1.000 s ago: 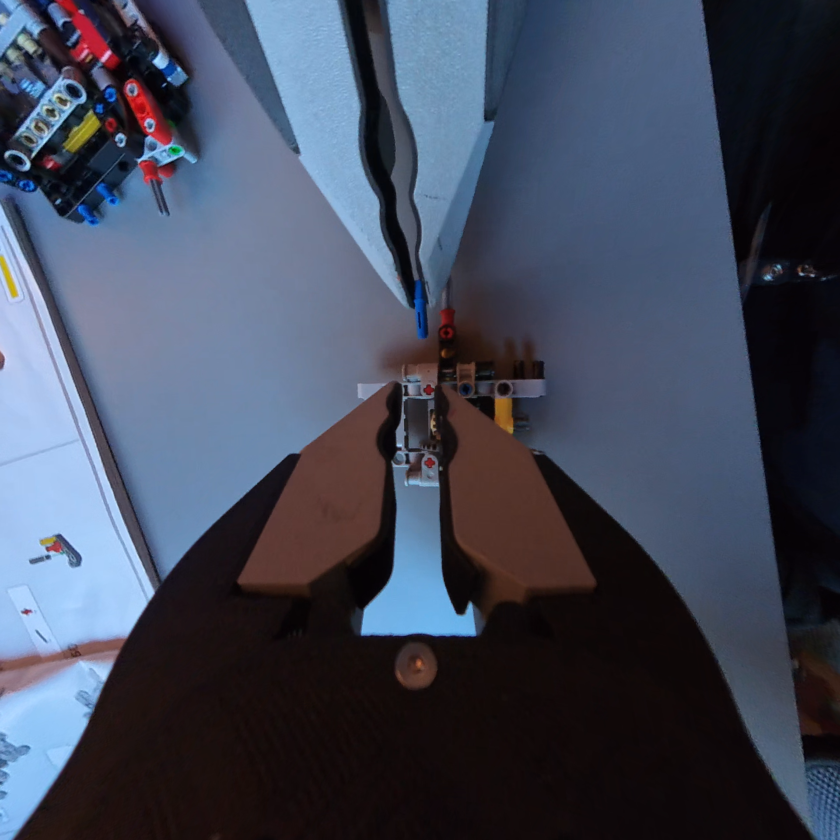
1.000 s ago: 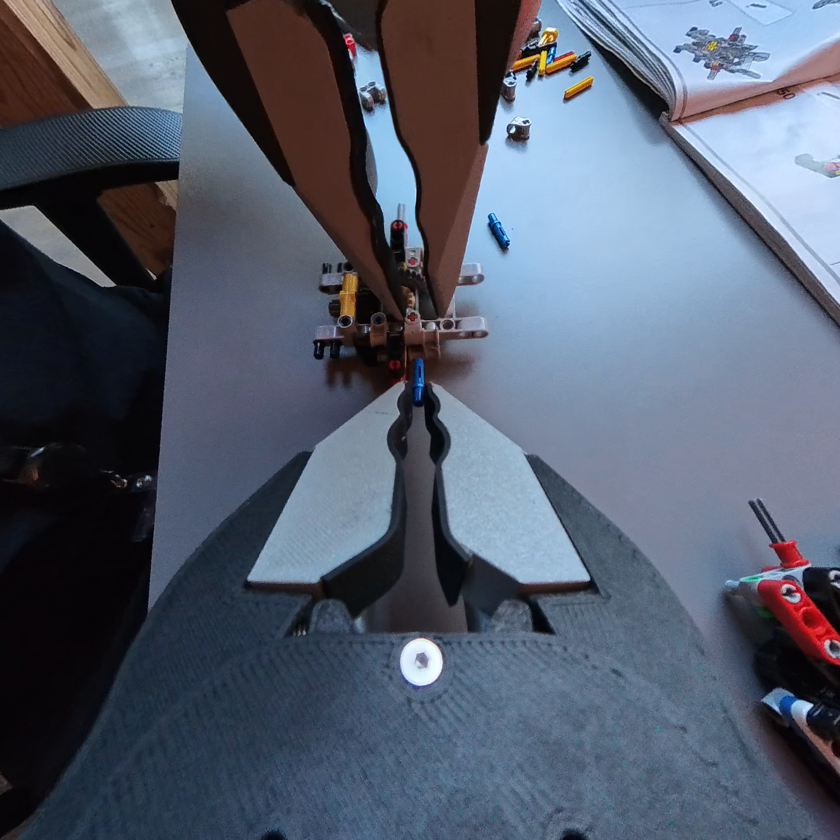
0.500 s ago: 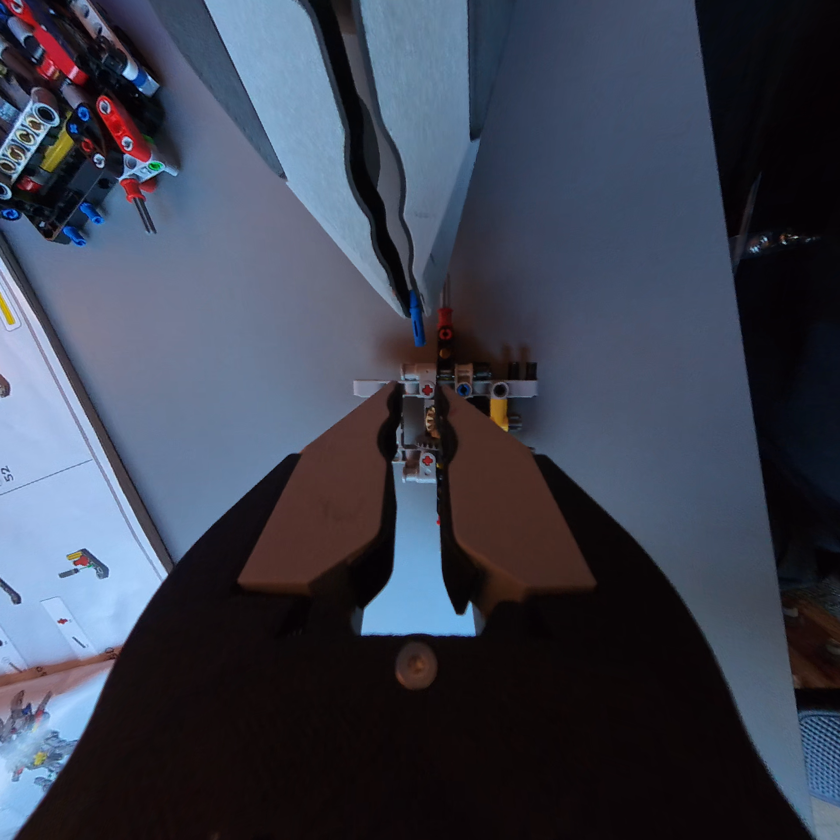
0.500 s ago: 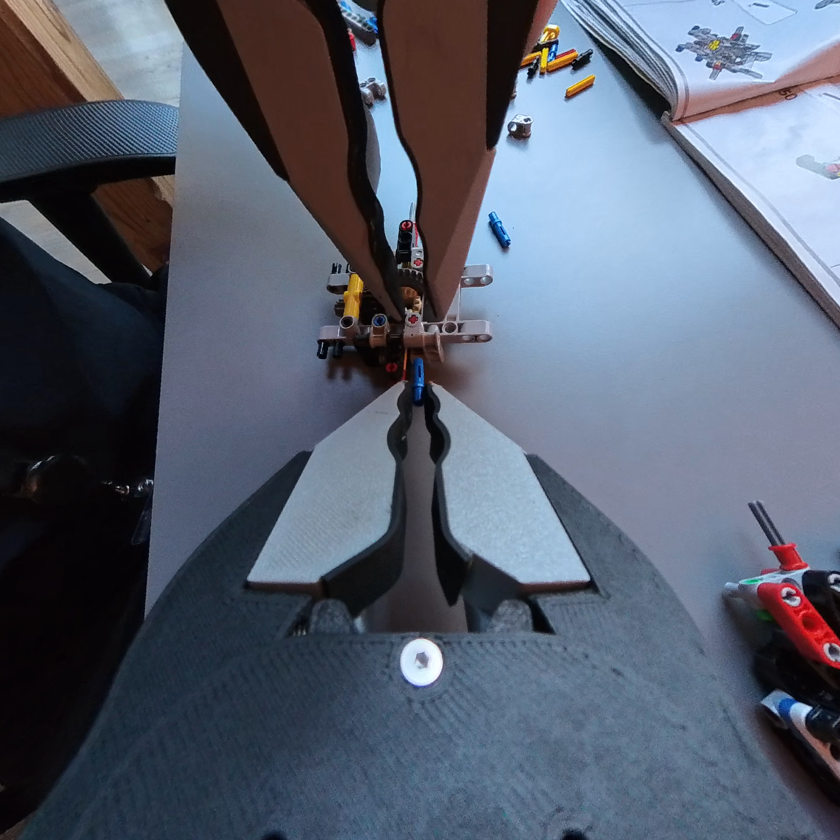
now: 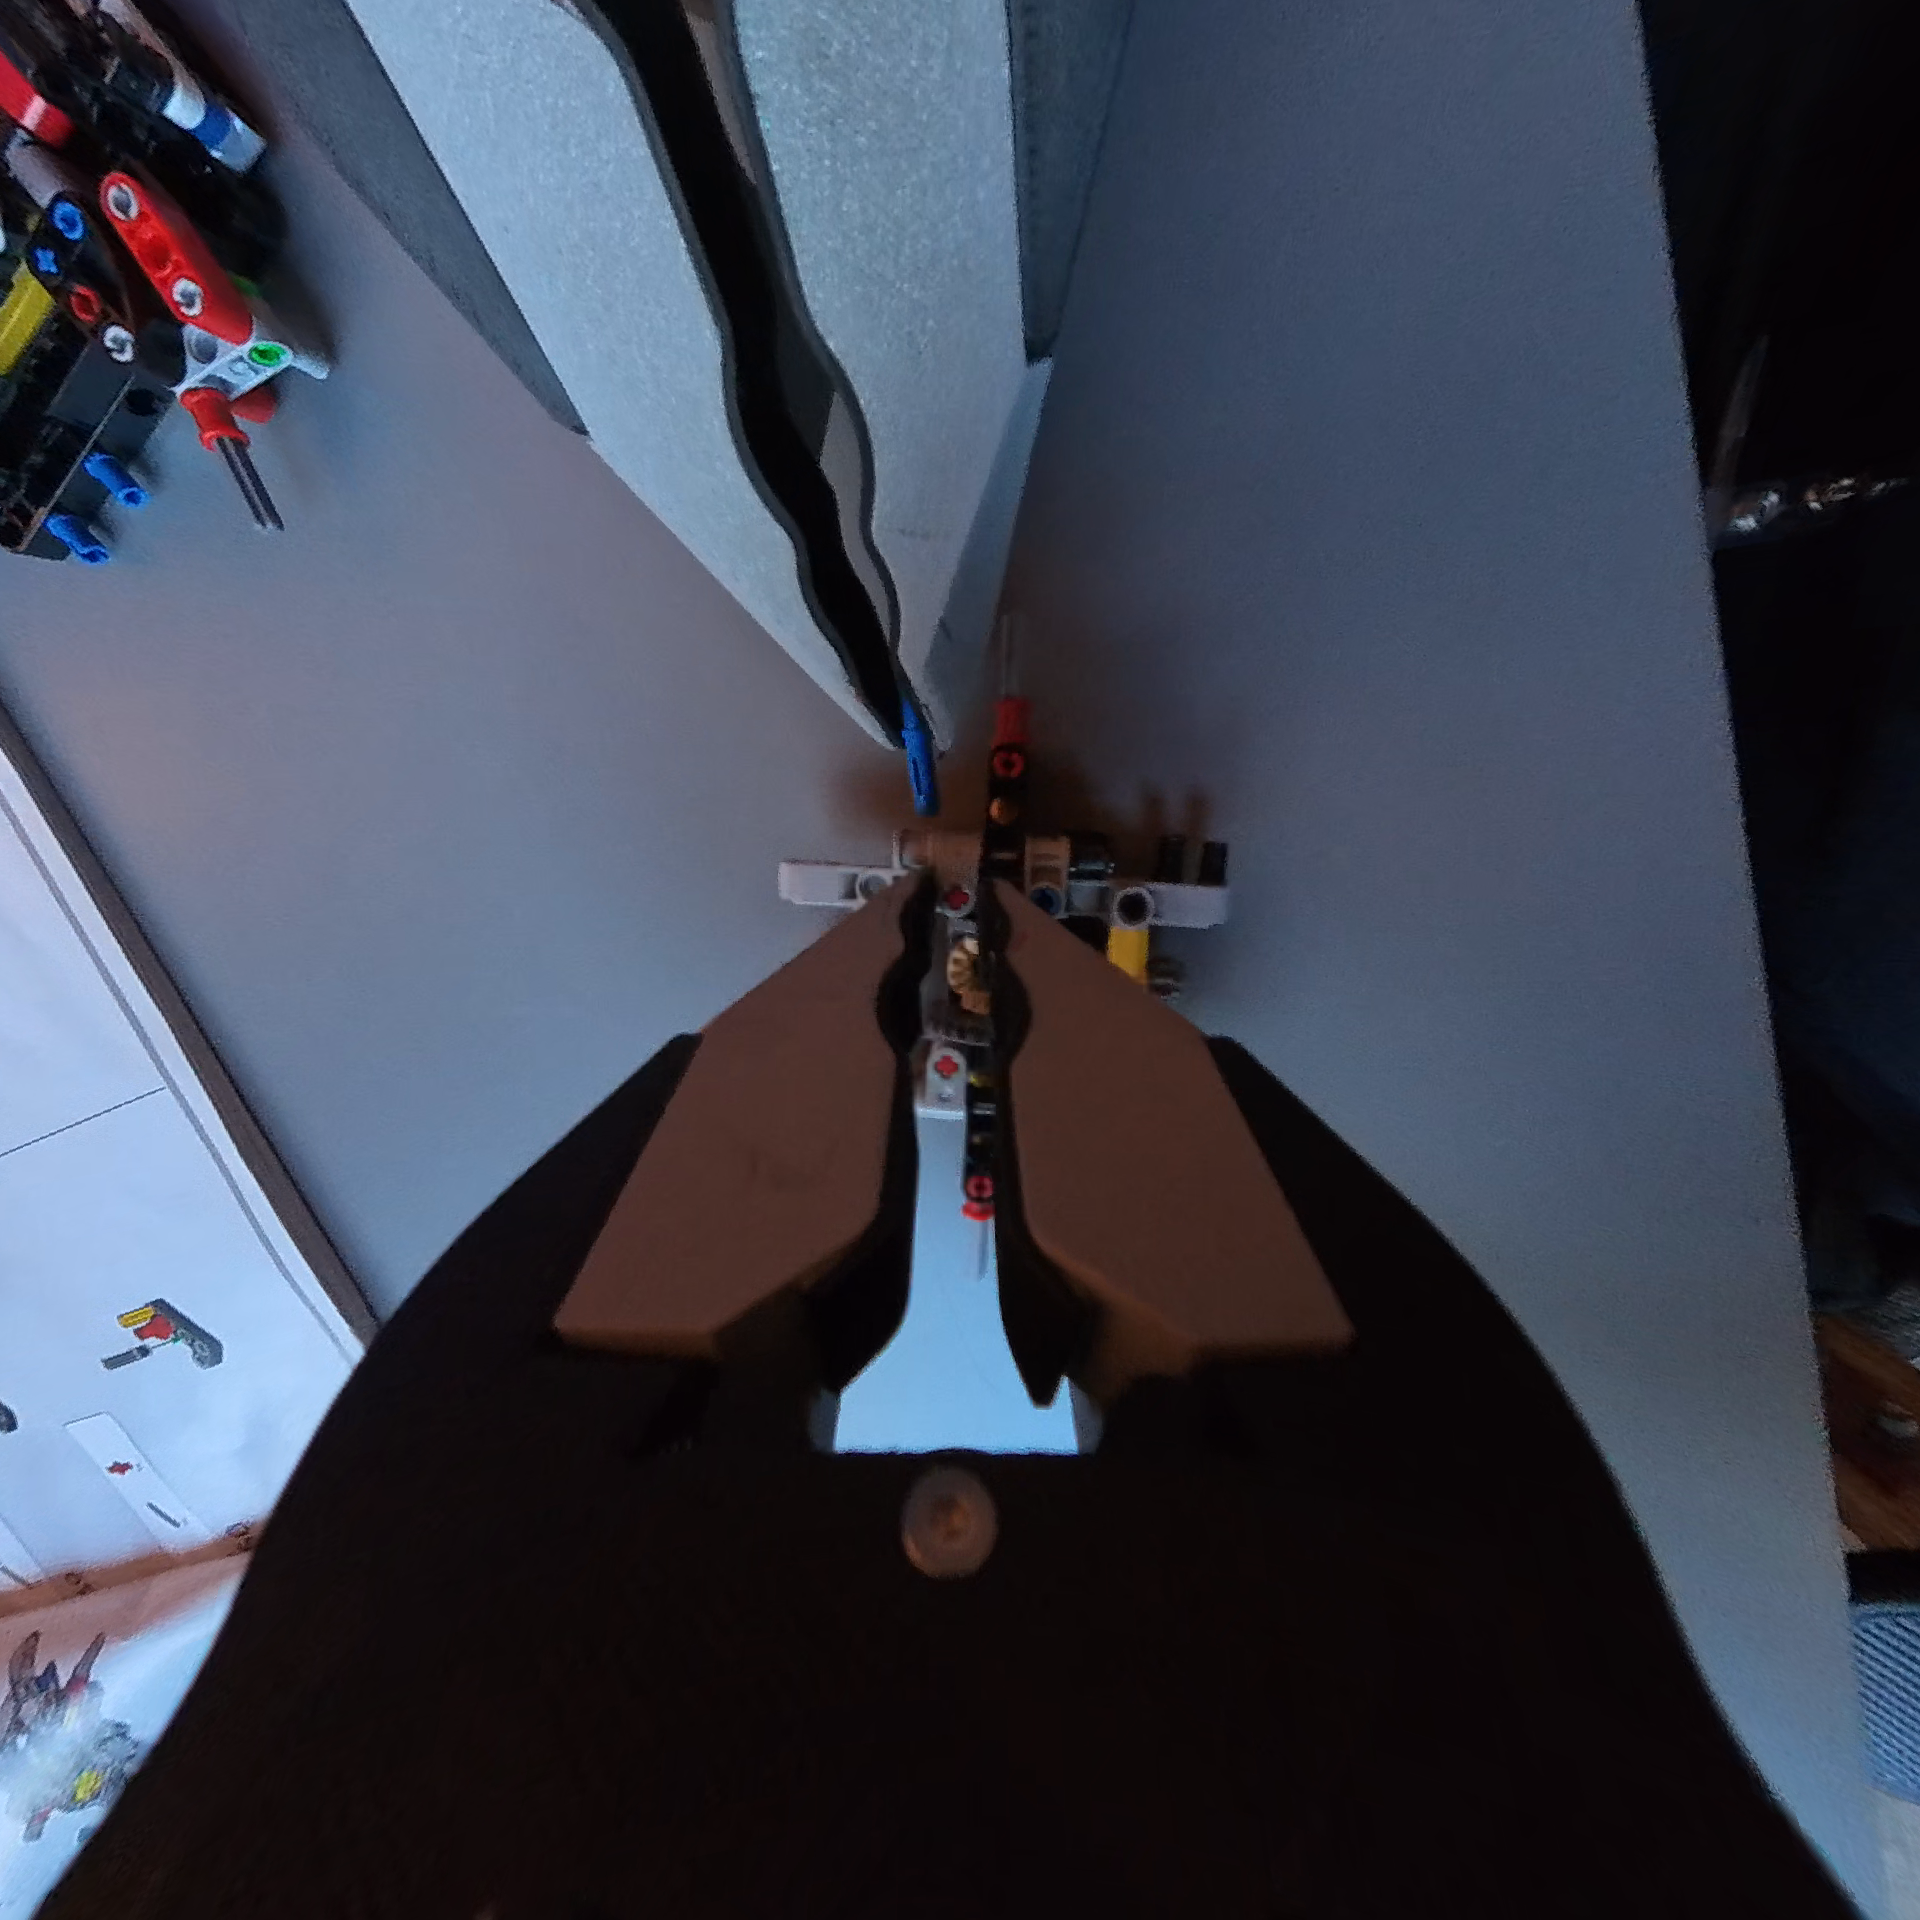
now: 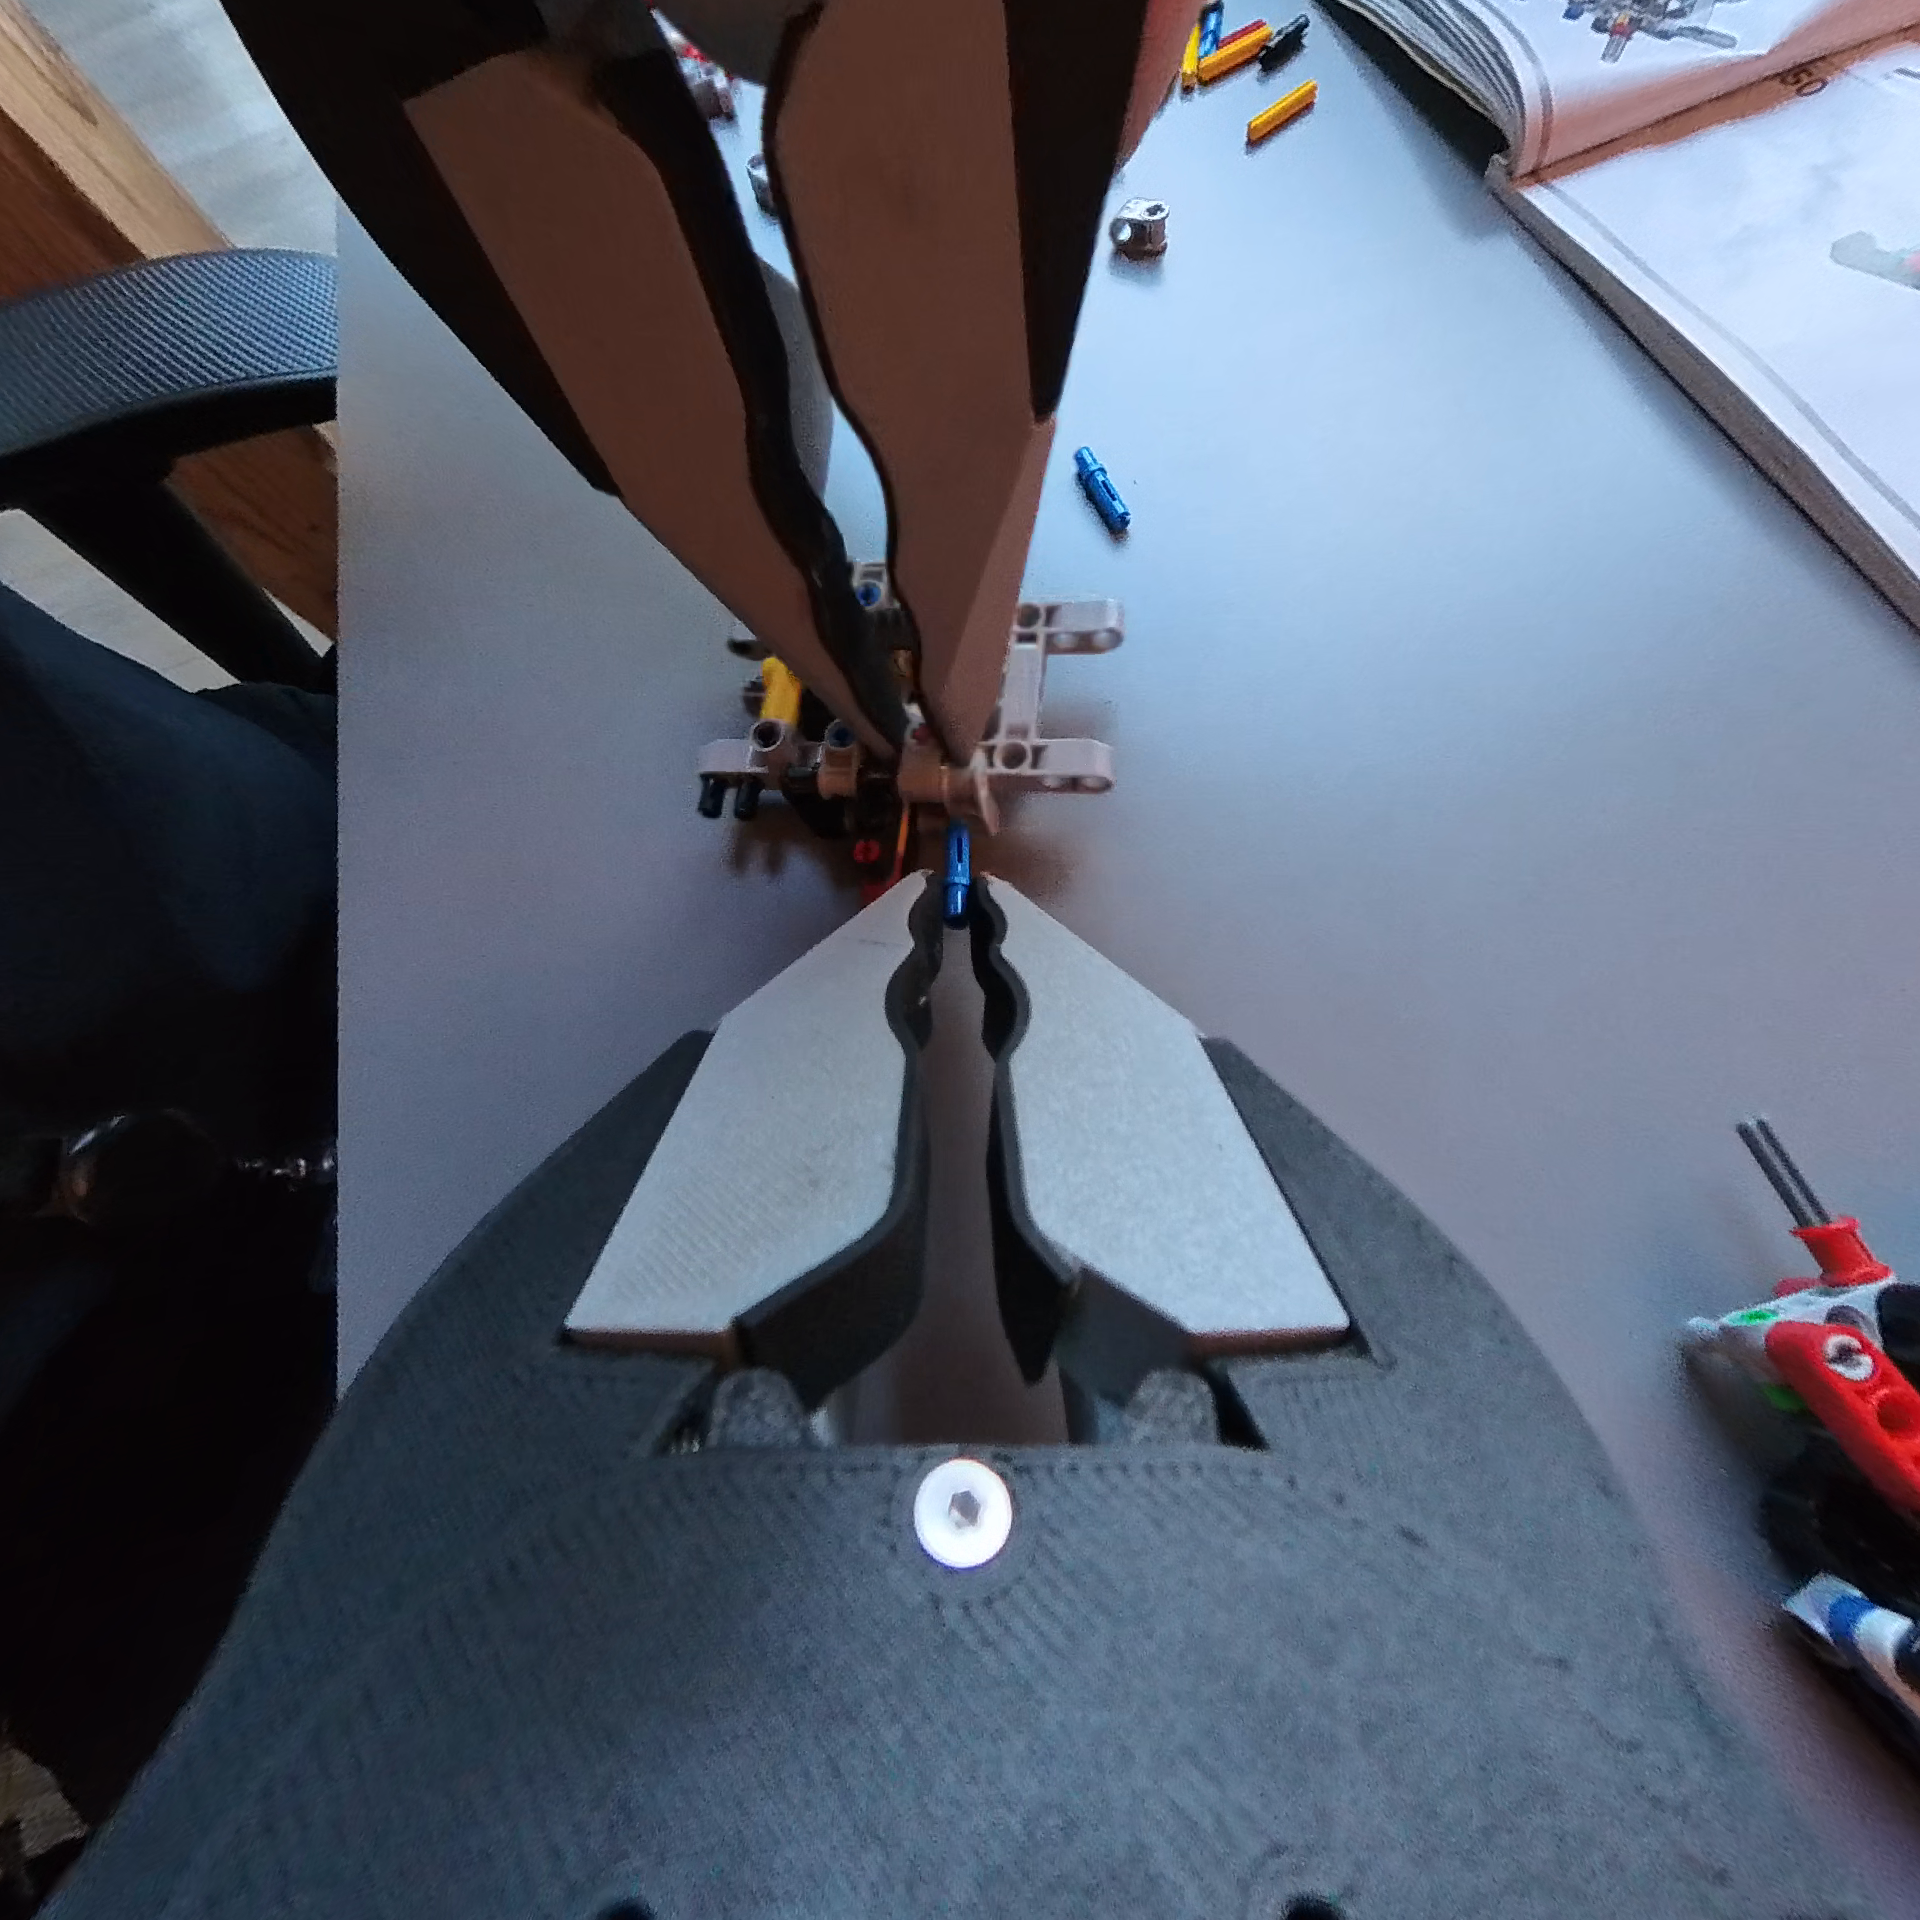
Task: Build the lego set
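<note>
My left gripper [image 5: 956, 894] has brown fingers and is shut on a small brick assembly [image 5: 1143, 904] of grey beams, a tan gear, a yellow part and a black beam with red pins, which sits on the grey table [image 5: 1351, 623]. In the right wrist view the left gripper [image 6: 925, 743] pinches the assembly [image 6: 1039, 764] from above. My right gripper [image 6: 954, 883] has grey fingers and is shut on a blue pin [image 6: 956, 878]. The pin's free end points at the assembly's tan connector and is just short of it. The pin also shows in the left wrist view [image 5: 920, 769].
A larger red, black and white brick model [image 6: 1860, 1382] lies at the right of the table. An open instruction booklet [image 6: 1714, 208] lies at the far right. A loose blue pin [image 6: 1101, 488], a grey connector [image 6: 1141, 223] and yellow sticks [image 6: 1278, 109] lie beyond. A chair armrest [image 6: 156, 353] is left. Less than 4 cm separates the two grippers' tips.
The left jaws have narrowed on the assembly, and its black beam now shows farther back between the fingers. The right gripper still holds the blue pin just short of the tan connector.
</note>
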The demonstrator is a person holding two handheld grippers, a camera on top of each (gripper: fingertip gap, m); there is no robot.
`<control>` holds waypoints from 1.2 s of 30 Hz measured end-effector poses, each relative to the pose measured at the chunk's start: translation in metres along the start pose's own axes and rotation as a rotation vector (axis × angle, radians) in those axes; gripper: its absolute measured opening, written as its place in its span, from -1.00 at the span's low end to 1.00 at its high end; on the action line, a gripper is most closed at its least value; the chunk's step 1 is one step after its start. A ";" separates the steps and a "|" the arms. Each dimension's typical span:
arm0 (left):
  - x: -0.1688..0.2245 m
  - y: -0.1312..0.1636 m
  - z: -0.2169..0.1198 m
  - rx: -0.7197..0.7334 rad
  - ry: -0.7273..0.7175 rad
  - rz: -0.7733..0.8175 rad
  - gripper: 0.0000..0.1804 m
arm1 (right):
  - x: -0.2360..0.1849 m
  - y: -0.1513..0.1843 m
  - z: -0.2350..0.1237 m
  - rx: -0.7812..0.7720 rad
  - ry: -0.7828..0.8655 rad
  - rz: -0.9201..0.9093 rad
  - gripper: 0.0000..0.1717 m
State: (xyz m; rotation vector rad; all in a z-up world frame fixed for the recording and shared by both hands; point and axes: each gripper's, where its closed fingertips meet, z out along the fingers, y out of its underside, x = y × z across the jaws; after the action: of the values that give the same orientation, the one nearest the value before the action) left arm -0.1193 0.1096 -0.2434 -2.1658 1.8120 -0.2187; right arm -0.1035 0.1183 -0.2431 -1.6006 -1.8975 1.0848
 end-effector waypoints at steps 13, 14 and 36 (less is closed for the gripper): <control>0.001 0.000 0.000 0.065 -0.025 -0.045 -0.95 | 0.001 -0.002 0.003 0.005 -0.010 0.061 -0.98; 0.001 0.000 0.000 0.073 -0.037 -0.043 -0.95 | 0.001 -0.003 0.003 0.010 -0.019 0.076 -0.99; 0.004 0.011 -0.006 0.297 -0.148 -0.236 -0.95 | -0.002 -0.012 0.019 0.160 -0.207 0.819 -0.99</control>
State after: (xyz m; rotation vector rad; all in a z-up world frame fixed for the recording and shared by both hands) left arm -0.1311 0.1027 -0.2414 -2.1164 1.3484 -0.3467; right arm -0.1245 0.1101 -0.2444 -2.3030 -1.1945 1.7158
